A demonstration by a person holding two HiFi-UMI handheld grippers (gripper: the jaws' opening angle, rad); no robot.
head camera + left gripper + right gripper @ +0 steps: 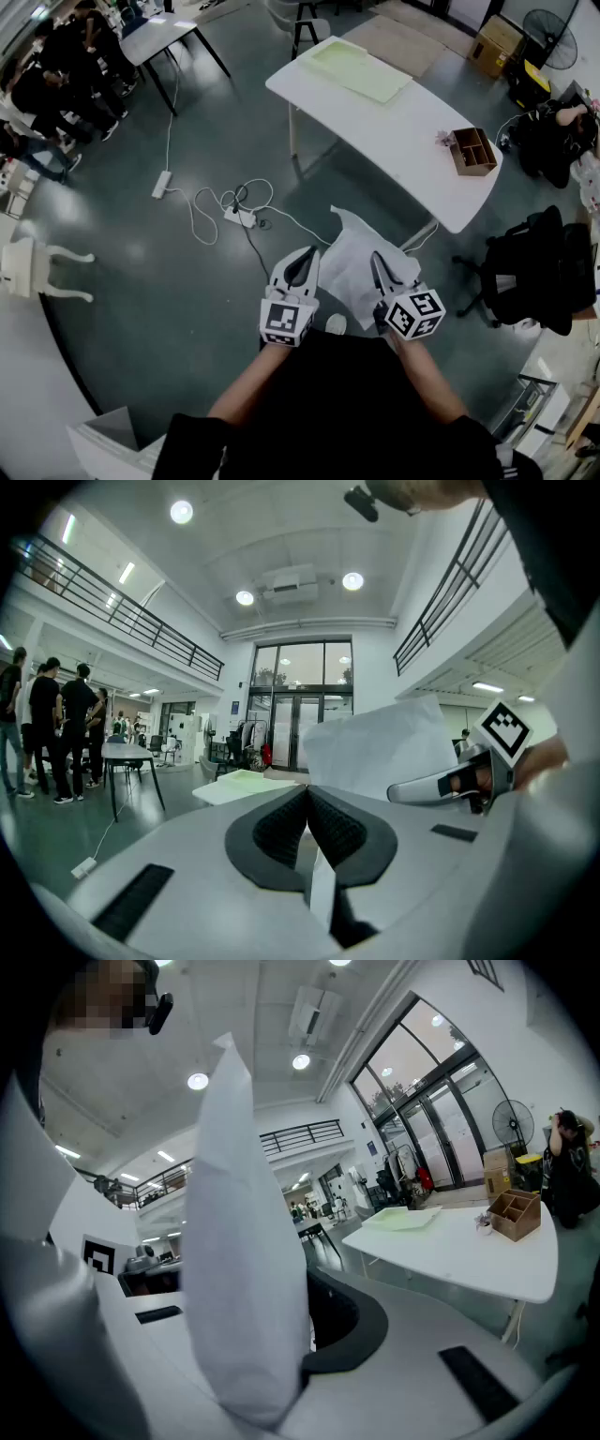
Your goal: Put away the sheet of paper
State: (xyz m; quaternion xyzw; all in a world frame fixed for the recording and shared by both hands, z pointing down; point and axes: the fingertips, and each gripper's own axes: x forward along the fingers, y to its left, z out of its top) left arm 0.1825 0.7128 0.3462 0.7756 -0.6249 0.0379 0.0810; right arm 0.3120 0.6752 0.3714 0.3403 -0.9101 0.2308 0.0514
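A white sheet of paper (354, 255) hangs crumpled in the air between my two grippers, above the dark floor and short of the white table (403, 131). My left gripper (302, 259) is shut on the sheet's left edge; in the left gripper view a white strip of the paper (320, 892) runs down between the closed black pads (281, 829). My right gripper (379, 264) is shut on the sheet's right side. In the right gripper view the paper (246, 1241) stands up in front of the jaws and hides the left pad.
On the table lie a pale green tray (356, 67) at the far end and a brown wooden organiser box (472, 150) near the right edge. A power strip with cables (239, 214) lies on the floor. A black chair (530, 272) stands at the right. People stand at the far left (56, 66).
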